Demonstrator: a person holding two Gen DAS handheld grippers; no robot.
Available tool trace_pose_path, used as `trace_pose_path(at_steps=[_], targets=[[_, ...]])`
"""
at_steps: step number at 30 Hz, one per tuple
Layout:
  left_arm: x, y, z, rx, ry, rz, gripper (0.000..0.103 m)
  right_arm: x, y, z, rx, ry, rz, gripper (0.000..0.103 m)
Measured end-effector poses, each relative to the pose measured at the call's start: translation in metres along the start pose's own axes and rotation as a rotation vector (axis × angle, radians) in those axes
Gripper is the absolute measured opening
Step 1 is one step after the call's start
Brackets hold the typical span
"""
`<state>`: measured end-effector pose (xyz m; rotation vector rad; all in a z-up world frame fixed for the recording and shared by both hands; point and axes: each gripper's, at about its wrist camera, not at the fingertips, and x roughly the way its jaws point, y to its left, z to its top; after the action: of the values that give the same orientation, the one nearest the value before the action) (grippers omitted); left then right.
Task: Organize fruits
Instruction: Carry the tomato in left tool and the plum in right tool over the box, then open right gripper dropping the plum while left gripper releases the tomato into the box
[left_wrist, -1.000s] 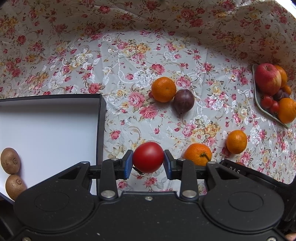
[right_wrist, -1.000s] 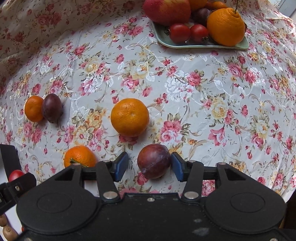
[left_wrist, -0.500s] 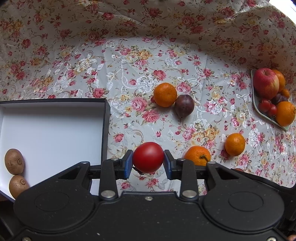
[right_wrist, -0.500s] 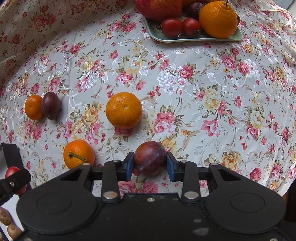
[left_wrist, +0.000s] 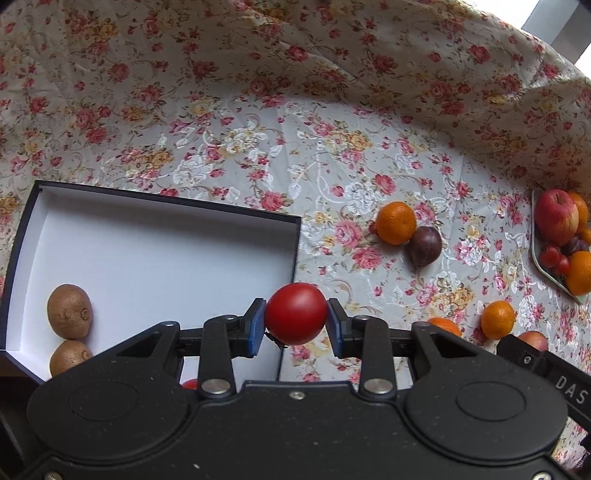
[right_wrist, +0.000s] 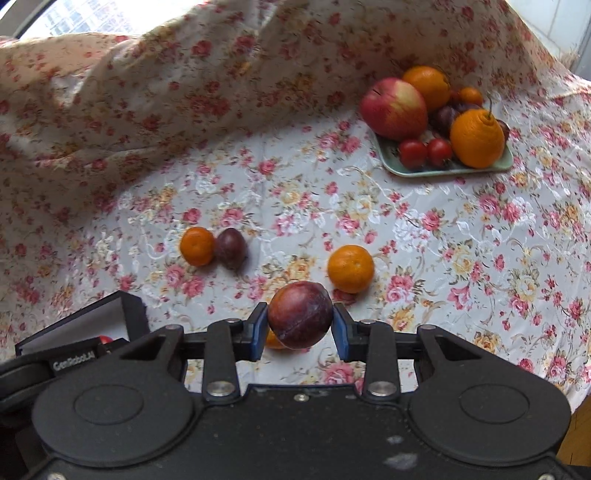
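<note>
A floral tablecloth (left_wrist: 229, 122) is covering the whole work surface and rising in folds behind it, and a shallow white-lined box (left_wrist: 155, 258) with dark walls is sitting on it as the collecting point; every place below is given relative to that box. Inside it, against its near-left wall, two kiwis (left_wrist: 69, 311) are lying side by side, apparently sorted already.

Well to the right of the box, at the cloth's far edge, a pale green tray (right_wrist: 448, 170) is carrying the heap still to be sorted: an apple (right_wrist: 393, 109), a knobbly orange (right_wrist: 476, 138), two small tomatoes (right_wrist: 424, 152) and darker fruit behind.

Between box and tray, loose fruit is waiting on the cloth: a mandarin (left_wrist: 396, 223) touching a dark plum (left_wrist: 425, 246), and a second mandarin (right_wrist: 351, 268) nearer the tray.

The left gripper (left_wrist: 296, 325) is pinching a red tomato (left_wrist: 296, 318) between its blue pads, hanging just over the box's right-hand wall, likely on its way in. The right gripper (right_wrist: 300, 330) is clamping a reddish-purple plum (right_wrist: 300, 314) off the cloth, just right of the box's corner, seemingly queuing behind it.

Both grips are falling across the fruits' widest part, which is probably keeping the round skins from slipping.
</note>
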<state>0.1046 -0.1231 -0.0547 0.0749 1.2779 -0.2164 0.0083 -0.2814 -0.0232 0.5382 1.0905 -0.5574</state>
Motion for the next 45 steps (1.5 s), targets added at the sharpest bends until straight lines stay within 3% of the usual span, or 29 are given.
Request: trace_pose_path(at_steps=[8,17,30,37,45], targets=[[-0.006,0.054,-0.001,-0.103,-0.012,0.034,0.043,-0.027,0.057,-0.029,-0.166,-0.068,0.138,0.037],[-0.005,0.103,0.001,-0.164,-0.023,0.094,0.043,-0.025,0.116,-0.057,-0.295,-0.023,0.245,0.037],[-0.001,0.139,-0.002,-0.207,-0.009,0.117,0.044,0.005,0.161,-0.071,-0.337,0.037,0.191,0.039],[0.0,0.145,-0.001,-0.223,-0.002,0.111,0.048,0.009,0.169,-0.075,-0.392,0.06,0.183,0.039],[-0.002,0.137,0.001,-0.211,-0.001,0.109,0.048,0.008,0.158,-0.068,-0.361,0.054,0.165,0.039]])
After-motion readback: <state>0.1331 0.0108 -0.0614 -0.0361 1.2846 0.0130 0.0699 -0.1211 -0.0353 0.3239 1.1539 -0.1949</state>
